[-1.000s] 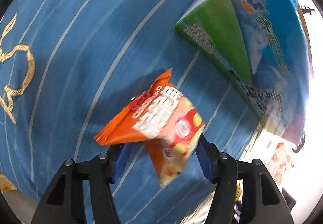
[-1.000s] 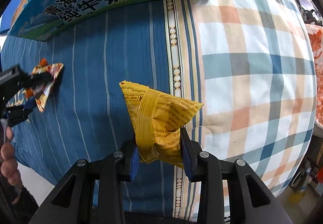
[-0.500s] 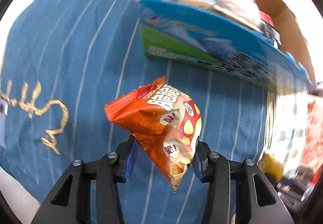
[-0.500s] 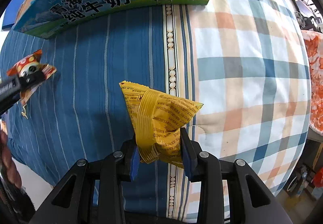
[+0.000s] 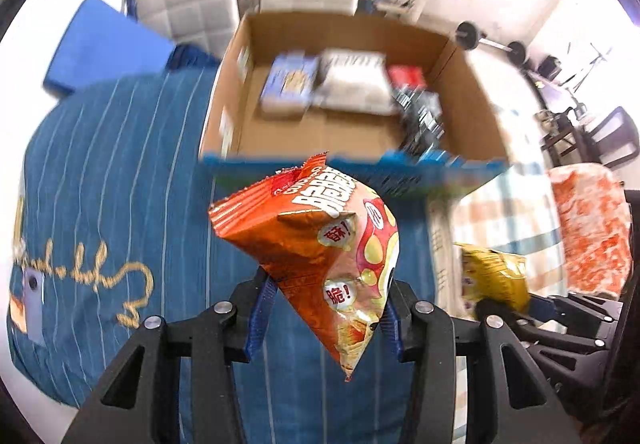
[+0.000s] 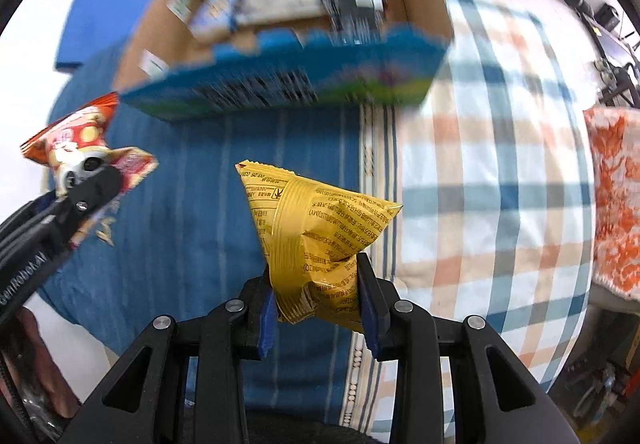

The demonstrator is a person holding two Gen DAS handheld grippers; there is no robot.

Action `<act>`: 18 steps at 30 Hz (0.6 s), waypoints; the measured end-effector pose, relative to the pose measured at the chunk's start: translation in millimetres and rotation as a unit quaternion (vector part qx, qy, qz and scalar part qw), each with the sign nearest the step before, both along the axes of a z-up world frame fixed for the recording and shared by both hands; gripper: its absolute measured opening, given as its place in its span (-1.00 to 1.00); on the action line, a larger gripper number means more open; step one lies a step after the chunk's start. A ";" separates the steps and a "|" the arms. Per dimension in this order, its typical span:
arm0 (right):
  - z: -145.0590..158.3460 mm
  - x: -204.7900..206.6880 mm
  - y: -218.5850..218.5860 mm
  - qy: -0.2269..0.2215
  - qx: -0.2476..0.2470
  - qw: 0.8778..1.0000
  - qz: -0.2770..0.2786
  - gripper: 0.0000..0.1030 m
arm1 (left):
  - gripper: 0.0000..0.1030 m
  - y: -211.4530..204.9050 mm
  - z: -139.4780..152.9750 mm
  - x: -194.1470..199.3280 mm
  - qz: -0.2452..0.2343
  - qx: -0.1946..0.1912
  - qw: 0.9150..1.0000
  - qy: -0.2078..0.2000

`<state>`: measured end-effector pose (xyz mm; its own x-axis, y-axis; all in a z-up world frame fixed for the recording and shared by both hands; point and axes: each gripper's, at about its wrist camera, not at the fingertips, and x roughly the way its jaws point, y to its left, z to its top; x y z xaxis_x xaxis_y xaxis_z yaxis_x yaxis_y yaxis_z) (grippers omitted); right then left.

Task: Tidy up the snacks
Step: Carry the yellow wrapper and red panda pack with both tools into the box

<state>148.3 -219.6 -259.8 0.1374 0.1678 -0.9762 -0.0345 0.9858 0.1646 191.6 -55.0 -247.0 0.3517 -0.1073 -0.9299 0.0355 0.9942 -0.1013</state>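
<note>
Each hand has a snack up in the air over the bed (image 5: 112,172), and both are aimed at the open cardboard box (image 5: 460,92) on the far side of it. The left claw (image 5: 324,308) is clamped on an orange chip bag (image 5: 320,240), pinching it low near one corner so the puffy bulk stands up and forward of the fingers. That grip makes sense to me: a sealed, air-filled bag would squirm out of a squeeze across its middle, while the flat part gives the pads something to bite.

The right claw (image 6: 320,304) is closed on a yellow snack bag (image 6: 316,232) the same way, crumpled at the base with its printed back turned toward us. In the left camera's view that yellow bag shows low at the right, so the two claws ride side by side, the left one nearer the blue striped part of the cover and the right one by the seam where the plaid part (image 6: 500,184) begins.

The box already holds several packets, blurred, one blue, one white, one red and dark. Its near wall, printed blue and green (image 6: 288,84), stands between the bags and the inside, which I judge is why both are carried high. Neither bag is over the opening yet; both hang short of the near wall.
</note>
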 end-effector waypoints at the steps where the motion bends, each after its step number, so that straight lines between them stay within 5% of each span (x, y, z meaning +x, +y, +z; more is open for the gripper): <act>1: 11.4 2.2 -1.6 -0.009 0.005 1.000 0.002 -0.29 | -0.17 -2.8 13.1 3.6 -0.004 -0.003 1.000 -0.011; 10: 104.4 57.1 8.1 -0.103 0.037 0.994 0.005 -0.29 | -0.17 -4.8 81.9 58.4 -0.015 0.005 0.997 -0.078; 18: 109.0 127.8 23.1 -0.115 0.024 0.993 0.006 -0.29 | -0.17 2.1 71.0 122.9 -0.015 0.014 0.998 -0.062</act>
